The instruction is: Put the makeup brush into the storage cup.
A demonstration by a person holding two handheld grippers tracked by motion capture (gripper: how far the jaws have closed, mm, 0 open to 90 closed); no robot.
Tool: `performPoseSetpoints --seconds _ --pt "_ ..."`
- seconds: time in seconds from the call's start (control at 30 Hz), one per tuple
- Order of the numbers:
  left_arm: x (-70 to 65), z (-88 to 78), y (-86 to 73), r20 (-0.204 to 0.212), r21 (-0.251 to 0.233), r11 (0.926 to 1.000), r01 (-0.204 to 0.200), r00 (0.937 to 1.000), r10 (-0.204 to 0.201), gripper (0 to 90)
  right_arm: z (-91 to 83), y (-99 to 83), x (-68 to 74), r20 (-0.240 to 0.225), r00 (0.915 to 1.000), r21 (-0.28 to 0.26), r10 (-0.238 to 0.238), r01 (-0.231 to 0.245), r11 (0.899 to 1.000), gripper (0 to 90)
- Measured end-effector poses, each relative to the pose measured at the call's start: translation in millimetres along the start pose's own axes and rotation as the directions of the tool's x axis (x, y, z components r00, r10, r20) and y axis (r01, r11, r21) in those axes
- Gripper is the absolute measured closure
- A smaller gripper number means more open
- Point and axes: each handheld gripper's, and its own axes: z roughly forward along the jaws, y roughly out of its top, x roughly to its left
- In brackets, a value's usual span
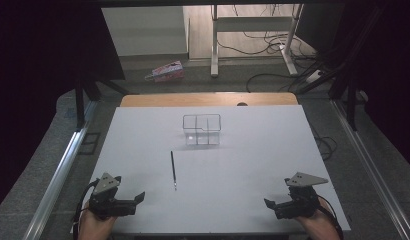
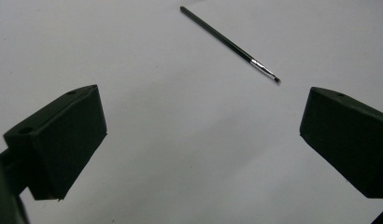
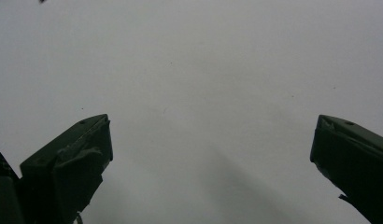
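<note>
A thin dark paintbrush (image 1: 173, 169) lies flat on the white table (image 1: 253, 165), its bristle tip toward me; it also crosses the top of the left gripper view as the paintbrush (image 2: 229, 44). Behind it stands a clear plastic box (image 1: 201, 129) split into compartments. My left gripper (image 1: 138, 200) rests at the near left edge, open and holding nothing, with the brush ahead and to its right. In its own view the left gripper (image 2: 199, 140) has its jaws spread wide over bare table. My right gripper (image 1: 268, 204) sits at the near right edge, open; the right gripper (image 3: 210, 154) holds nothing.
The white table ends in a wooden strip (image 1: 208, 99) at the far side. Metal rails (image 1: 58, 175) run along both sides. Beyond the table lie a pink-and-blue package (image 1: 165, 71) on the floor, desk legs (image 1: 214, 45) and tangled cables (image 1: 273, 45).
</note>
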Motion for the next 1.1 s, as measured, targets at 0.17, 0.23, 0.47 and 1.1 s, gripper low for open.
performPoseSetpoints --seconds 0.17,0.23,0.47,1.1 --pt "-1.7 1.5 1.5 -0.008 0.012 0.9998 -0.016 0.9998 0.016 0.8 2.2 0.4 1.2 0.0 1.0 0.02 -0.005 0.005 1.0 0.0" --pt "-2.2 2.4 1.7 0.0 0.02 0.9997 -0.014 0.9999 0.014 0.9 2.3 0.5 0.6 0.0 1.0 0.018 -0.005 0.005 1.0 0.0" --pt "-3.2 6.3 4.6 0.005 0.044 0.999 0.001 1.0 -0.001 1.5 0.8 0.9 -1.1 -0.003 0.9999 0.018 0.015 -0.015 1.0 0.0" --pt "-2.1 10.5 23.5 0.019 0.003 0.9997 -0.025 0.9995 0.025 0.0 1.8 3.9 -0.3 0.024 0.9992 0.027 -0.033 0.033 0.999 0.0"
